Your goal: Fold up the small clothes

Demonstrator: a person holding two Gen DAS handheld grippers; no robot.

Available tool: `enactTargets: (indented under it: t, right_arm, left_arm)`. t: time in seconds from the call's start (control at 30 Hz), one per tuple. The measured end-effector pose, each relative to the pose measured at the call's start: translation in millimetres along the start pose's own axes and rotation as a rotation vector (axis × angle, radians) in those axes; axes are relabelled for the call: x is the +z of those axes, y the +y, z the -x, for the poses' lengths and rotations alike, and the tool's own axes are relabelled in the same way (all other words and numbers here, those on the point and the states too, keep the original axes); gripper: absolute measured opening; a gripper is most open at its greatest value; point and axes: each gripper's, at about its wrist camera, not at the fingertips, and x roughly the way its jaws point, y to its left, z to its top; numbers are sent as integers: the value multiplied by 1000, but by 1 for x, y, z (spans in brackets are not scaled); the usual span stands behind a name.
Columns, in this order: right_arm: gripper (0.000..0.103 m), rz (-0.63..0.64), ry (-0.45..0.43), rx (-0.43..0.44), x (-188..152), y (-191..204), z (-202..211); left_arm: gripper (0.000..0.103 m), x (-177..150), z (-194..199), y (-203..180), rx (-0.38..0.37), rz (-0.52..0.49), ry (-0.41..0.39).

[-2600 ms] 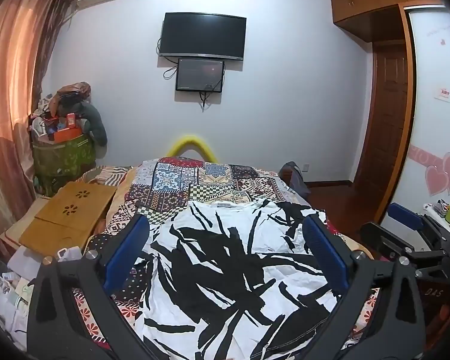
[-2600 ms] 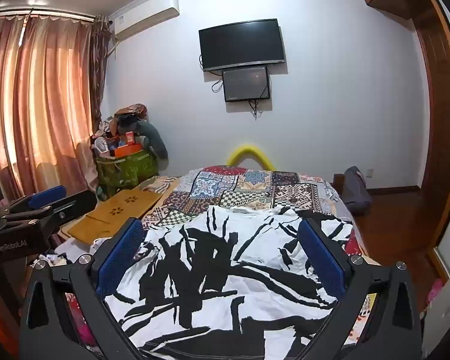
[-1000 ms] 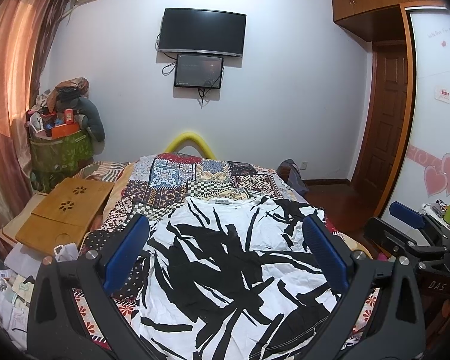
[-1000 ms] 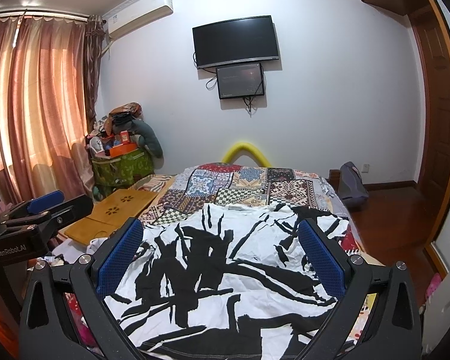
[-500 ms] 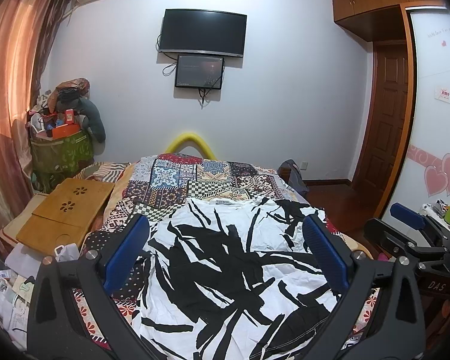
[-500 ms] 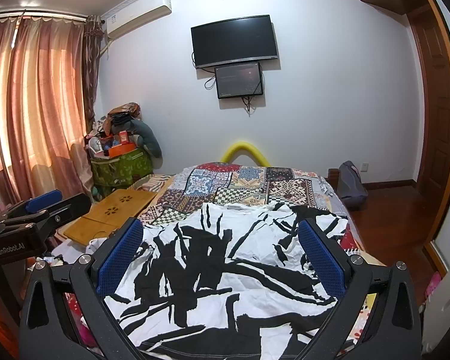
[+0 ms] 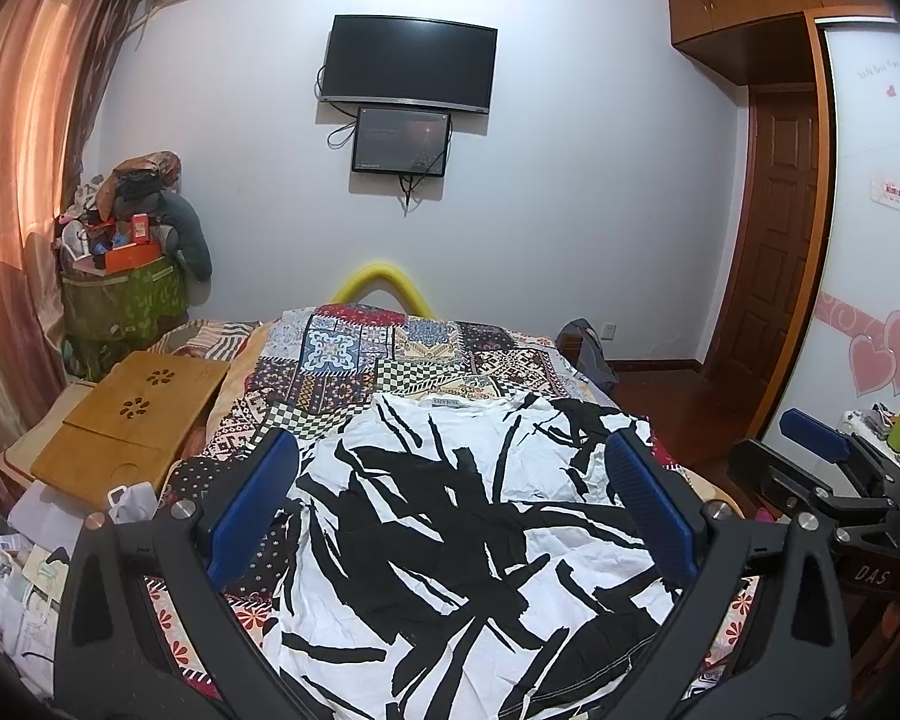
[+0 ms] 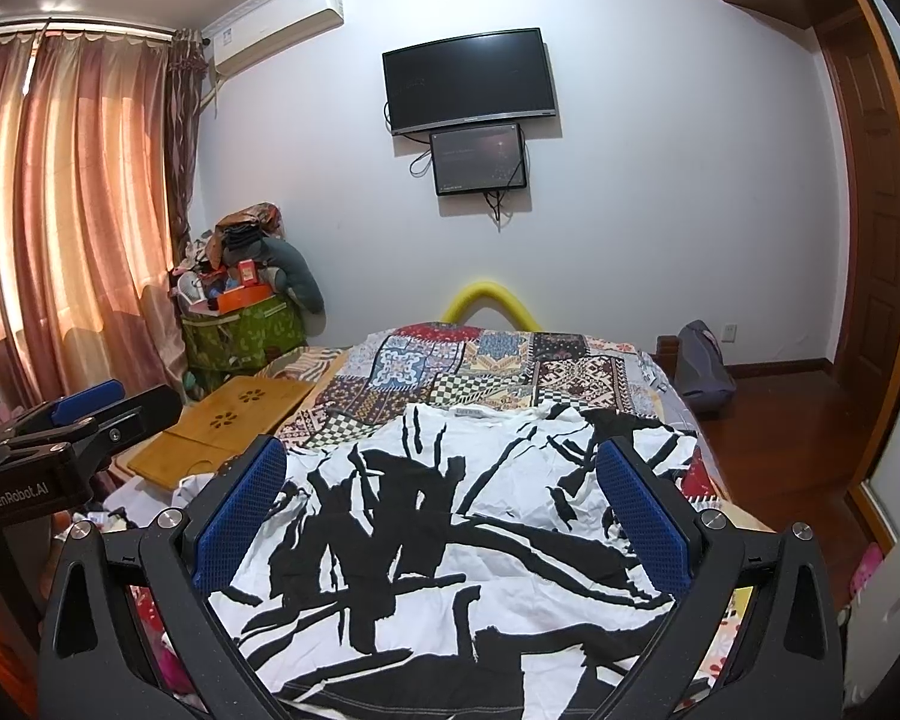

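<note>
A white shirt with a bold black brush pattern (image 7: 462, 516) (image 8: 450, 534) lies spread flat on the bed, its collar at the far end and its hem nearest me. My left gripper (image 7: 450, 504) hovers above the near part of the shirt, open, blue pads wide apart and holding nothing. My right gripper (image 8: 444, 504) hangs likewise over the shirt, open and empty. In the left wrist view the right gripper (image 7: 822, 468) shows at the right edge; in the right wrist view the left gripper (image 8: 72, 420) shows at the left edge.
The bed carries a patchwork cover (image 7: 402, 360) (image 8: 480, 366). A wooden lap tray (image 7: 132, 420) (image 8: 222, 420) lies to the left of the bed. A piled green basket (image 7: 120, 300) stands by the curtains. A grey bag (image 8: 702, 372) sits on the wooden floor at the right.
Both views have shifted only slightly over the last seconds. The shirt lies as before and both grippers stay open above it.
</note>
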Motion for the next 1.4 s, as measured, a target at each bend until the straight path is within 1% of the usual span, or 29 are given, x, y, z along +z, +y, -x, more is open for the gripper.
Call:
enactTargets:
  t: [0.47,0.63,0.73,0.8,0.87,0.97,1.0,1.17,1.3,1.4]
  right_arm:
    - [103,4,22,-1,-3,2,-7]
    - [103,23,50,5,0,4,-27]
    - [103,44,71,4,2,7,-44]
    - [103,58,84,7,3,10,-58]
    - [103,69,102,23,5,12,-74]
    - [103,86,134,57,9,15,-102]
    - [103,96,144,64,10,16,-113]
    - [103,143,209,95,13,23,-164]
    - [103,209,254,124,14,34,-202]
    - [103,248,301,158,13,40,-230]
  left_arm:
    - [103,-3,-10,8,3,6,7]
    - [103,-6,-33,29,28,31,49]
    - [103,-7,-56,54,57,69,97]
    - [103,-9,-74,74,93,97,132]
    - [103,-11,-92,93,121,113,168]
    - [103,-17,-124,132,193,152,237]
    - [103,-20,-132,142,205,164,261]
    - [103,-37,-184,208,232,273,396]
    - [103,-56,-222,241,268,317,489]
    - [101,-71,-248,253,254,352,570]
